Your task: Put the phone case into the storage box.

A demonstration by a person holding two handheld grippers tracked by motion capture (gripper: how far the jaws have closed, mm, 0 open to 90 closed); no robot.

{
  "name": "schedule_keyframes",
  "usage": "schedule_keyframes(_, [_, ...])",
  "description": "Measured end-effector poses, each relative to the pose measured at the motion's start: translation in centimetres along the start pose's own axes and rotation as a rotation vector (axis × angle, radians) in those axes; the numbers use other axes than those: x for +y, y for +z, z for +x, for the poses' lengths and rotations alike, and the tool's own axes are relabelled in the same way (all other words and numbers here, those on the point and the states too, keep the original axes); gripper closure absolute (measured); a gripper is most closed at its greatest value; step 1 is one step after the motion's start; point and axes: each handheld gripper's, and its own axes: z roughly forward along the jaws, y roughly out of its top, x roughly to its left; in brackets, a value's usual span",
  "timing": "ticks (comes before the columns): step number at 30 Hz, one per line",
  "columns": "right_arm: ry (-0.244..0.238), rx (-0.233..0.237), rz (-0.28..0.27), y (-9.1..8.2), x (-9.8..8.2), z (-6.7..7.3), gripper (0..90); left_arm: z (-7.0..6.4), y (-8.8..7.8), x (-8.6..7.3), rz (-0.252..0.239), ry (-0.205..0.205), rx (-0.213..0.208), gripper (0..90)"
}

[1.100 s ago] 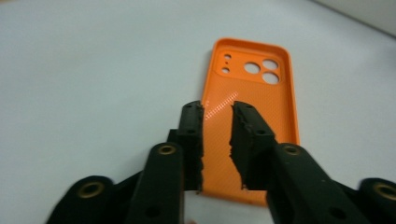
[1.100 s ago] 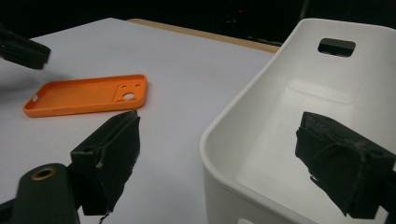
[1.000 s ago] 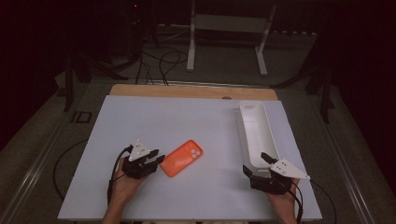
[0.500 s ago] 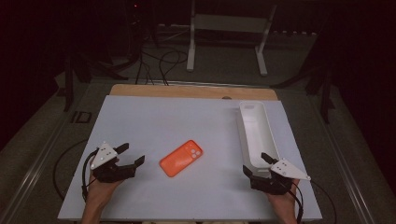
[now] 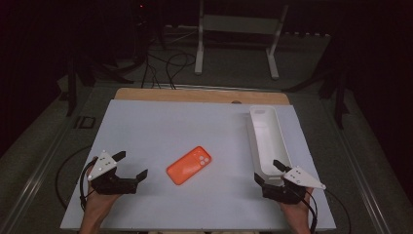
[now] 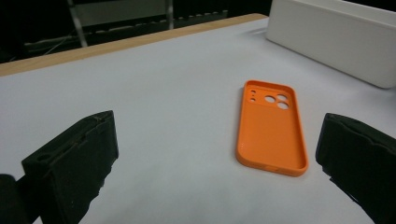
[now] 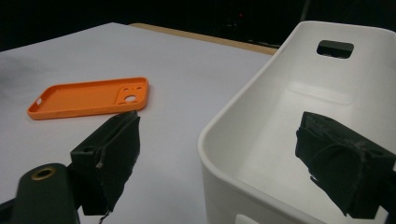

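An orange phone case (image 5: 189,165) lies hollow side up on the white table top (image 5: 195,126), near the front middle. My left gripper (image 5: 132,164) sits to the left of it, apart from it. Its jaws have just been opening and now stand wide with nothing between them; the left gripper view has the case (image 6: 272,126) ahead of the gripper (image 6: 215,168). My right gripper (image 5: 267,171) is open at the near end of a long white bin (image 5: 259,146). In the right gripper view (image 7: 224,158) one jaw is outside the bin's wall (image 7: 243,107) and one hangs over its inside.
The bin is empty and runs along the table's right side. A wooden strip (image 5: 195,95) edges the far side of the table. Beyond it, on the dark floor, are cables (image 5: 170,63) and a white stand (image 5: 238,44).
My left gripper was at the case's left end with narrow jaws. It has let go, drawn back to the left and opened wide. The case and the right gripper have stayed put.
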Motion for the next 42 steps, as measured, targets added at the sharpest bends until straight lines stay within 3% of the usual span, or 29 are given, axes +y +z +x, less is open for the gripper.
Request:
schedule_keyframes(4, [0.004, 0.0, 0.001, 0.0, 0.0, 0.0, 13.7, 0.0, 0.0, 0.2, 0.006, -0.004, -0.004, 0.0])
schedule_keyframes(9, [0.012, -0.005, 0.0, 0.0, 0.0, 0.1, 13.8, -0.4, 0.5, 0.6, 0.065, 0.035, -0.002, 0.0])
schedule_keyframes(13, [0.014, -0.007, 0.001, 0.0, 0.0, 0.1, 13.7, -0.5, 1.0, 1.0, 0.091, 0.032, -0.011, 0.0])
schedule_keyframes(24, [0.018, -0.008, 0.003, 0.0, 0.0, 0.0, 13.8, -1.1, 4.1, 2.7, 0.216, 0.062, -0.043, 0.0])
schedule_keyframes(42, [0.009, -0.009, 0.005, 0.1, -0.1, 0.0, 13.8, -2.9, 9.0, 2.7, 0.342, 0.095, -0.078, 0.0])
